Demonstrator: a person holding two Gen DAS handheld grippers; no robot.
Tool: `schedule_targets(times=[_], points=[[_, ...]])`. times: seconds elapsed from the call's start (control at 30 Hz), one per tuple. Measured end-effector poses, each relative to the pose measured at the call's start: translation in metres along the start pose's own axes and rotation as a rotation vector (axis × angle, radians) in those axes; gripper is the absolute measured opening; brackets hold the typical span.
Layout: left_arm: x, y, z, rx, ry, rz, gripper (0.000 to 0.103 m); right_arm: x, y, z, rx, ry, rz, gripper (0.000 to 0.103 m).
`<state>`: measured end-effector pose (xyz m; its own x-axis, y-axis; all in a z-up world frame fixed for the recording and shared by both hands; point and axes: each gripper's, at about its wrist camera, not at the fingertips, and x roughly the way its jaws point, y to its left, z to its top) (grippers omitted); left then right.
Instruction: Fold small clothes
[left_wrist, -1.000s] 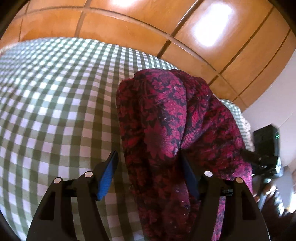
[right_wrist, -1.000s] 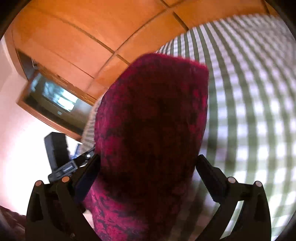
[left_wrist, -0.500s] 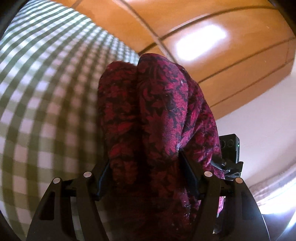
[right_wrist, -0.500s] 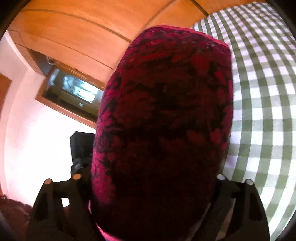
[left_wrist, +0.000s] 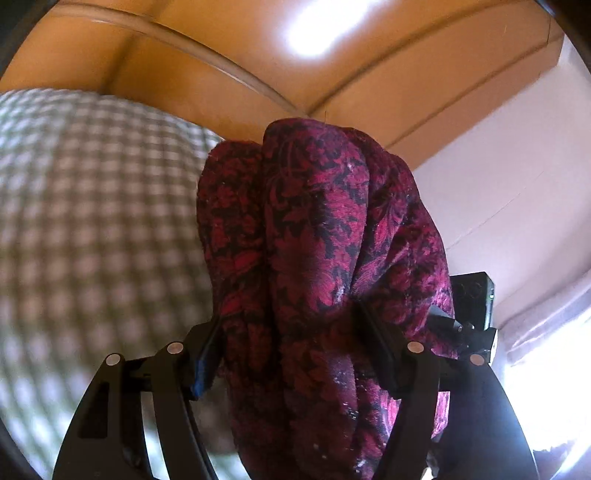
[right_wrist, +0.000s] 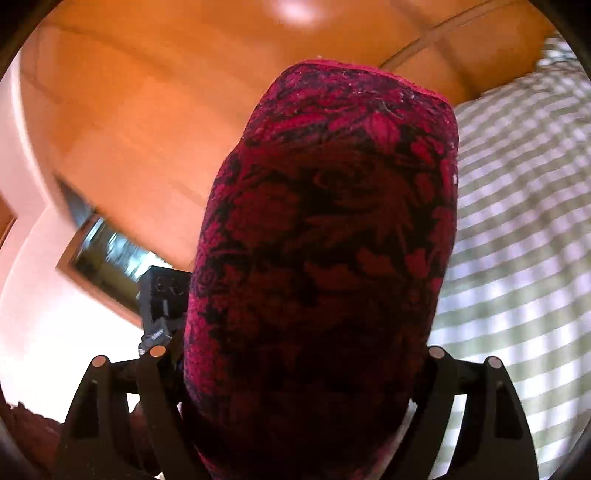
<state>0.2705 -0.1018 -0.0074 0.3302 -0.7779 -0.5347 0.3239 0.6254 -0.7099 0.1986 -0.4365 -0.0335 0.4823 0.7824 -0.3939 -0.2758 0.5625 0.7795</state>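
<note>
Both grippers carry the cloth

Cloth (left_wrist: 317, 266) fills the left gripper (left_wrist: 291, 354) and right gripper (right_wrist: 299, 354), both clamped wide on it, long axis toward 12 o'clock; neither nearer.

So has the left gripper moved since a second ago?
Yes. The left gripper, holding the red cloth, swung toward the wooden wardrobe, away from the checked cover.
</note>
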Motion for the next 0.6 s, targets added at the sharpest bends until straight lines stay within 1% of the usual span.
schedule_targets(times=[0.03, 0.07, 0.1, 0.17, 0.2, 0.23, 0.27, 0.3, 0.33, 0.37, 0.43, 0.47, 0.5, 0.53, 0.57, 0.6], points=[[0.018, -0.007, 0.006, 0.014, 0.018, 0.023, 0.066, -0.009, -0.015, 0.001, 0.028, -0.012, -0.027, 0.082], [0.035, -0.013, 0.011, 0.023, 0.045, 0.025, 0.066, -0.019, -0.034, 0.000, 0.057, -0.023, -0.071, 0.082], [0.056, -0.024, 0.013, 0.058, 0.079, 0.048, 0.066, -0.025, -0.048, -0.001, 0.081, -0.028, -0.097, 0.082], [0.087, -0.041, 0.010, 0.156, 0.115, 0.166, 0.066, -0.034, -0.077, -0.008, 0.138, -0.035, -0.135, 0.084], [0.099, -0.046, 0.009, 0.170, 0.122, 0.196, 0.067, -0.036, -0.085, -0.013, 0.150, -0.041, -0.161, 0.088], [0.103, -0.048, 0.008, 0.173, 0.110, 0.213, 0.067, -0.037, -0.086, -0.015, 0.158, -0.051, -0.168, 0.089], [0.103, -0.050, 0.008, 0.171, 0.099, 0.220, 0.067, -0.042, -0.086, -0.019, 0.162, -0.067, -0.185, 0.095], [0.101, -0.054, 0.005, 0.176, 0.081, 0.239, 0.067, -0.048, -0.084, -0.019, 0.145, -0.075, -0.230, 0.100], [0.099, -0.059, 0.001, 0.197, 0.063, 0.263, 0.067, -0.054, -0.079, -0.021, 0.111, -0.086, -0.285, 0.100], [0.094, -0.066, -0.005, 0.234, 0.036, 0.303, 0.067, -0.061, -0.067, -0.021, 0.055, -0.111, -0.357, 0.100], [0.088, -0.071, -0.017, 0.251, 0.009, 0.343, 0.067, -0.074, -0.035, -0.016, -0.042, -0.184, -0.508, 0.100], [0.084, -0.072, -0.020, 0.239, -0.008, 0.354, 0.066, -0.072, -0.023, -0.007, -0.064, -0.207, -0.543, 0.097], [0.078, -0.071, -0.025, 0.231, -0.017, 0.357, 0.066, -0.069, -0.007, 0.010, -0.099, -0.237, -0.570, 0.095], [0.073, -0.067, -0.026, 0.217, -0.033, 0.367, 0.066, -0.066, 0.008, 0.014, -0.128, -0.260, -0.562, 0.093], [0.068, -0.065, -0.030, 0.208, -0.042, 0.376, 0.066, -0.063, 0.019, 0.019, -0.142, -0.265, -0.537, 0.089], [0.064, -0.064, -0.036, 0.206, -0.049, 0.387, 0.066, -0.053, 0.028, 0.024, -0.152, -0.245, -0.542, 0.086]])
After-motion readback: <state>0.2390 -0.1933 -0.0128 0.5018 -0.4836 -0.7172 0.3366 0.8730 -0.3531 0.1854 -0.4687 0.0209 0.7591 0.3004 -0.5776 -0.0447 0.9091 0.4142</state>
